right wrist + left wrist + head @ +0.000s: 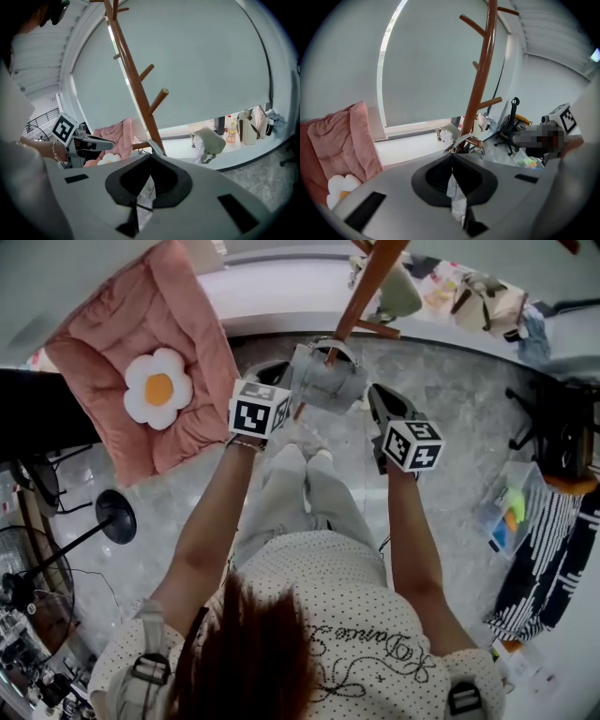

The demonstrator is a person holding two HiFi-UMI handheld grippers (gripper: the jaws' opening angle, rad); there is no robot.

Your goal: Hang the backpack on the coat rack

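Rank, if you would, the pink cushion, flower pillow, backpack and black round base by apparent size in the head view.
1. The pink cushion, clearly largest.
2-3. The backpack and flower pillow look about alike, so I leave them tied.
4. The black round base, smallest.

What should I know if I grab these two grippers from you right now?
Left gripper: shut on the backpack fabric.
Right gripper: shut on it too.
The backpack hangs between them, off the floor, right by the coat rack pole.
Done: backpack picked up and at the rack.
Left: slip its top handle over a peg, then let go with both.
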